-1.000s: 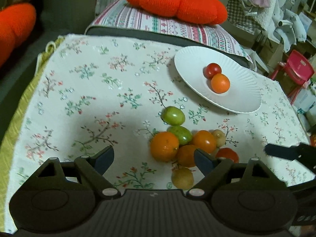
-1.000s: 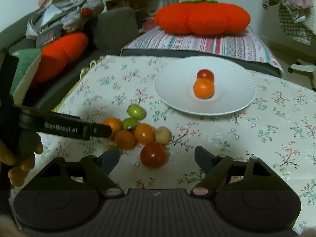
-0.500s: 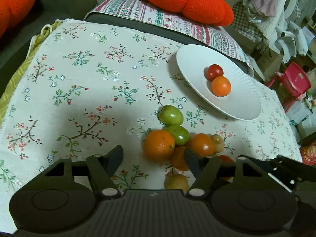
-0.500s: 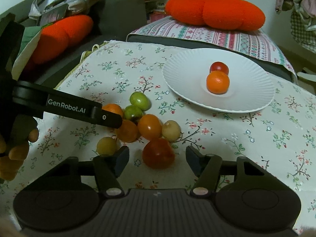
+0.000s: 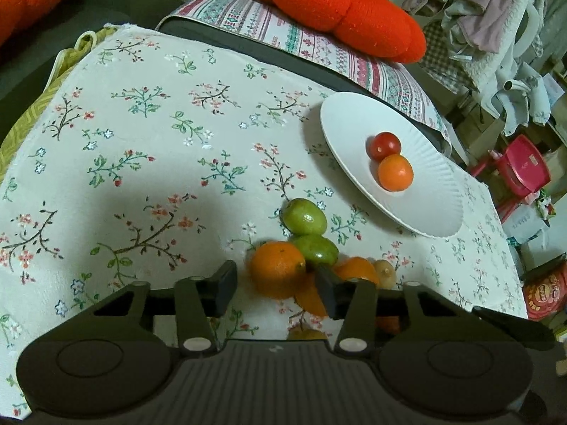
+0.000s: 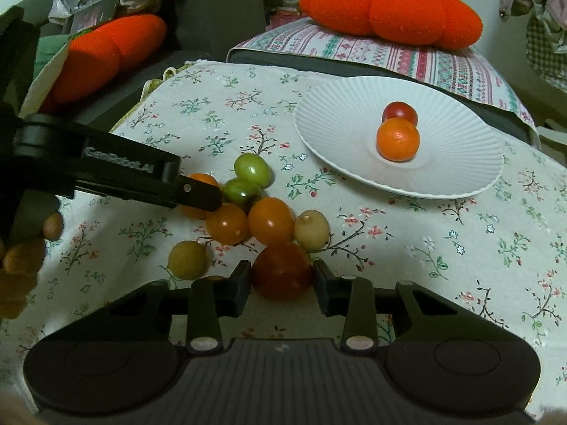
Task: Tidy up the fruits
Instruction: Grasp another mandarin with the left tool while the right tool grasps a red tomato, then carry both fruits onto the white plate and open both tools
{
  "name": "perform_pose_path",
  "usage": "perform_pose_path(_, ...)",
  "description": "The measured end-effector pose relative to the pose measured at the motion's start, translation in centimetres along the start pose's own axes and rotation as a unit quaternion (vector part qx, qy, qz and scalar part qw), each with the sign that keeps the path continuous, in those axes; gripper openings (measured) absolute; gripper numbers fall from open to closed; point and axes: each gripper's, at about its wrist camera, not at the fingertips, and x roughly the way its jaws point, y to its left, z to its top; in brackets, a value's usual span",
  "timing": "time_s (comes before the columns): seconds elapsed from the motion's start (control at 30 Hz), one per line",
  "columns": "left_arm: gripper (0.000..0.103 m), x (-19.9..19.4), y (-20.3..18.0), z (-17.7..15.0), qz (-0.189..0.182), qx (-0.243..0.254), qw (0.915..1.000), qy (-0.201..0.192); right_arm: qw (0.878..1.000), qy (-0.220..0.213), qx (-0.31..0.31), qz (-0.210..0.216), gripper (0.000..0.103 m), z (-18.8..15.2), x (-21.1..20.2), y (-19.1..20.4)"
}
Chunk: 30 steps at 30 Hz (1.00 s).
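A heap of small fruits lies on the flowered cloth. My left gripper (image 5: 276,285) is open, its fingers either side of an orange (image 5: 277,273), with two green fruits (image 5: 304,216) beyond it. My right gripper (image 6: 281,285) has its fingers against both sides of a dark red tomato (image 6: 281,271), which sits on the cloth. A white plate (image 6: 453,163) at the back right holds a red tomato (image 6: 399,111) and an orange (image 6: 397,139). The plate also shows in the left wrist view (image 5: 354,124).
Orange tomatoes (image 6: 271,220), a pale fruit (image 6: 312,230) and a yellowish fruit (image 6: 187,259) lie in the heap. The left gripper's body (image 6: 106,173) reaches over the heap's left side. Orange cushions (image 6: 389,9) and a striped pillow (image 6: 407,60) lie behind.
Both grippers moved forward and down to the heap. The left fingers now flank the orange. The right fingers narrowed onto the red tomato.
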Motion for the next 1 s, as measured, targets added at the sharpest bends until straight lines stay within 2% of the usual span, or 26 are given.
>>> perform_pose_path(0.03, 0.011, 0.0, 0.0, 0.0, -0.002, -0.001, 1.0, -0.001, 1.0, -0.001, 0.002, 0.002, 0.034, 0.0, -0.2, 0.0)
perform_pose_path(0.33, 0.009, -0.6, -0.6, 0.1, 0.022, 0.013, 0.9996, -0.008, 1.0, -0.015, 0.02, 0.009, 0.034, 0.5, -1.0, -0.7)
perform_pose_path(0.47, 0.009, -1.5, -0.6, 0.4, 0.022, 0.015, 0.9995, -0.018, 0.999, -0.025, 0.027, 0.014, 0.034, 0.6, -1.8, -1.1)
perform_pose_path(0.77, 0.009, -3.7, -1.8, 0.9, 0.033, 0.04, 0.9962, -0.069, 0.998, -0.046, 0.043, 0.018, 0.034, 1.0, -3.5, -2.3)
perform_pose_path(1.0, 0.009, -4.5, -3.5, 1.2, 0.018, 0.068, 0.9918, -0.107, 0.995, -0.075, 0.068, 0.002, 0.034, 1.3, -5.0, -4.4)
